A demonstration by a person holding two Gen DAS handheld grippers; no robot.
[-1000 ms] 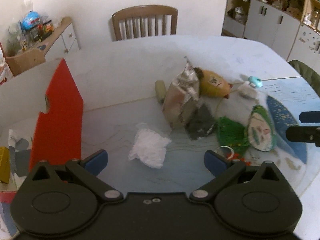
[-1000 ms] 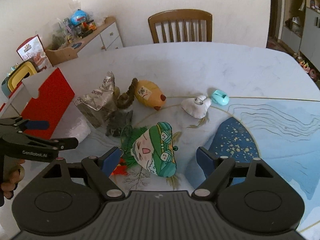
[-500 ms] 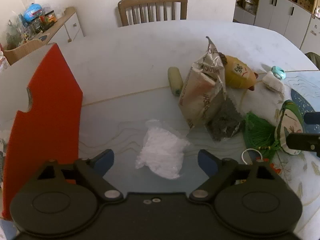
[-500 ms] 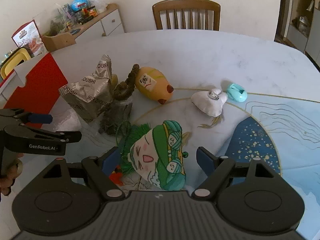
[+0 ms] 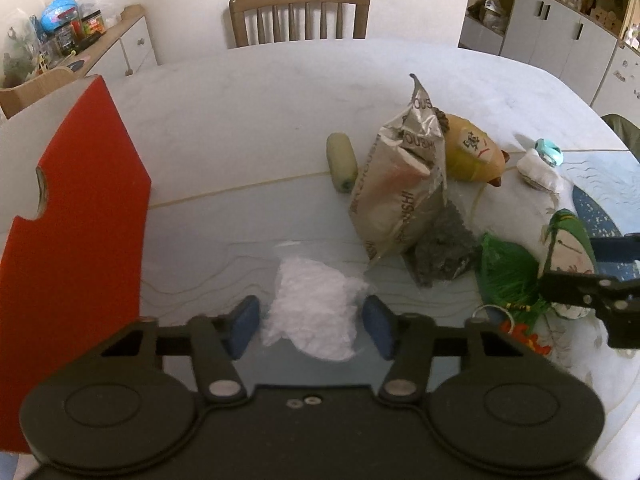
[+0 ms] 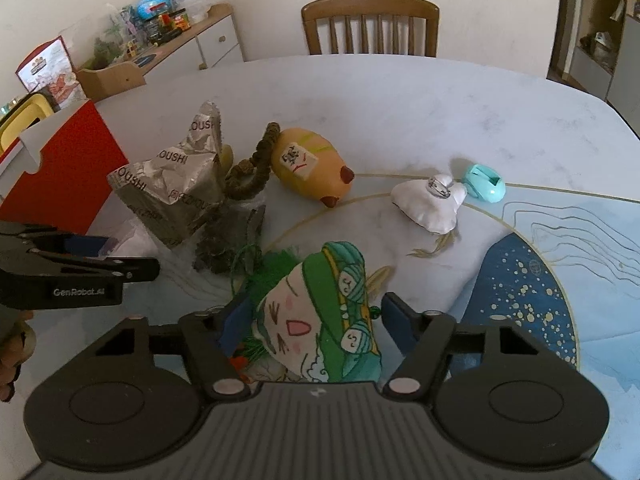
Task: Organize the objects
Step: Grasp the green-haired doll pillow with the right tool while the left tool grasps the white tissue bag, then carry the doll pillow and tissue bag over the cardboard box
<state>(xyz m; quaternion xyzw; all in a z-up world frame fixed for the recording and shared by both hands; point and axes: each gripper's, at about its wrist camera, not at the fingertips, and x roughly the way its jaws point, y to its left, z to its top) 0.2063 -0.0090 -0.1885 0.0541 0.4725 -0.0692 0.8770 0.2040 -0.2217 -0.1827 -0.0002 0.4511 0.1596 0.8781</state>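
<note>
Desk (image 6: 400, 96): rounded top, pale marbled finish, with a blue speckled patch and thin gold lines at the near right. Room: white walls, slatted wooden chair (image 6: 370, 26) at the far edge, cluttered sideboard (image 6: 176, 40) on the left, grey cupboards (image 5: 560, 40) on the right.

Red box (image 5: 76, 216): smooth card, flap upright, at the desk's left edge.

White bag (image 5: 316, 312): crumpled, filmy plastic, flat on the desk between the blue pads of the left gripper (image 5: 312, 326), whose jaws stood spread either side of it, not pinching.

Foil pouch (image 5: 400, 184): creased silver, leaning. Just right of it, a dark granular packet (image 5: 440, 248). Behind it, a pale green roll (image 5: 342, 162).

Yellow plush (image 6: 310, 168): rounded, brown-tipped, with a dark braided cord (image 6: 256, 164).

White cushion (image 6: 430, 204) bearing a metal ring; teal clip (image 6: 484, 182) beside it.

Face pillow (image 6: 320, 320): printed fabric, green tassel, lying between the parted fingers of the right gripper (image 6: 316, 320); contact uncertain.
</note>
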